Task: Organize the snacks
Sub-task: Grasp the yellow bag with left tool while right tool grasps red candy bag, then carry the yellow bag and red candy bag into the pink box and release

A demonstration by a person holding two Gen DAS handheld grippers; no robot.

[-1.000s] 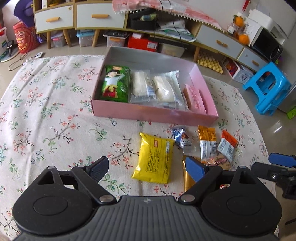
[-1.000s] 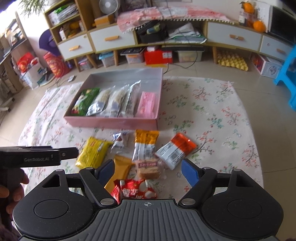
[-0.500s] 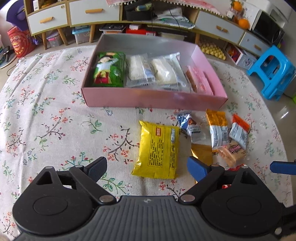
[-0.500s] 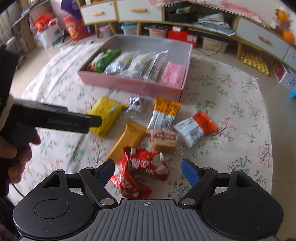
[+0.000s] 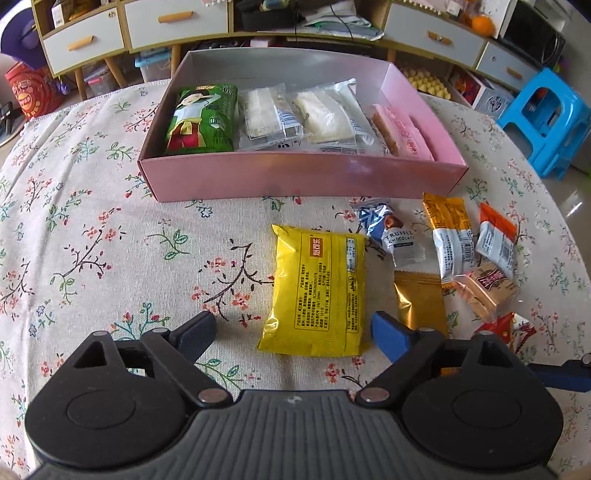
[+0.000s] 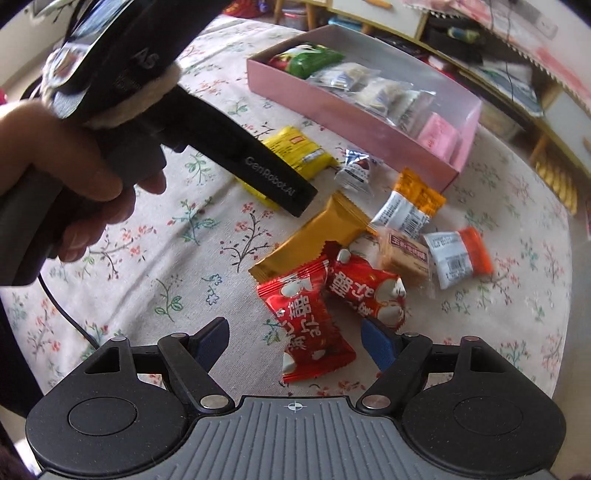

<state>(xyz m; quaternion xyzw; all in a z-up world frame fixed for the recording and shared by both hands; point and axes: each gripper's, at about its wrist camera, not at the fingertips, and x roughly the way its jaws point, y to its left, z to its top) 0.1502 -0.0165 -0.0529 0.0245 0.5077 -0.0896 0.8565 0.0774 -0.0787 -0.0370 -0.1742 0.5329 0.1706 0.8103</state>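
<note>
A pink box (image 5: 295, 177) on the floral tablecloth holds a green pack (image 5: 203, 118), two clear-wrapped cakes (image 5: 295, 114) and a pink pack (image 5: 402, 133). Loose snacks lie in front of it: a yellow pack (image 5: 317, 291), a blue-white truffle candy (image 5: 391, 232), a gold pack (image 5: 419, 299), orange-topped packs (image 5: 448, 236) and red candies (image 6: 310, 317). My left gripper (image 5: 293, 332) is open, its jaws either side of the yellow pack's near end. My right gripper (image 6: 295, 339) is open, its jaws either side of a red candy's near end.
The left gripper's body and the hand holding it (image 6: 92, 166) fill the upper left of the right wrist view. Cabinets with drawers (image 5: 173, 22) stand behind the table. A blue stool (image 5: 546, 118) stands at the right. The round table's edge curves close at the right.
Both grippers have moved forward and down toward the snacks. The yellow pack now sits between the left jaws, and the red candies have come up to the right jaws.
</note>
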